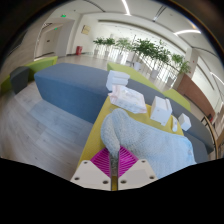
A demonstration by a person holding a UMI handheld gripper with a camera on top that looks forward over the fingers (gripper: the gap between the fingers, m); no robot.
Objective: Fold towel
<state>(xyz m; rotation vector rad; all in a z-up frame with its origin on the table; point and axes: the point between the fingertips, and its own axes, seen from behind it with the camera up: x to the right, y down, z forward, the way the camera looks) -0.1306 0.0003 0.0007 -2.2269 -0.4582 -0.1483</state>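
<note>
A light grey-blue towel (145, 140) lies crumpled on a yellow table (100, 128), just ahead of my fingers and to their right. My gripper (113, 163) is shut on the towel's near edge: a narrow strip of cloth runs down between the two magenta pads (100, 161), which press on it from both sides. The rest of the towel spreads away from the fingers across the table.
Beyond the towel lie a white and pink cloth (128, 97) and folded white towels (118, 77). A white box (162, 110) stands farther right. A blue-grey sofa (70, 90) is to the left, over a wooden floor (35, 135). Potted plants (150, 50) line the back.
</note>
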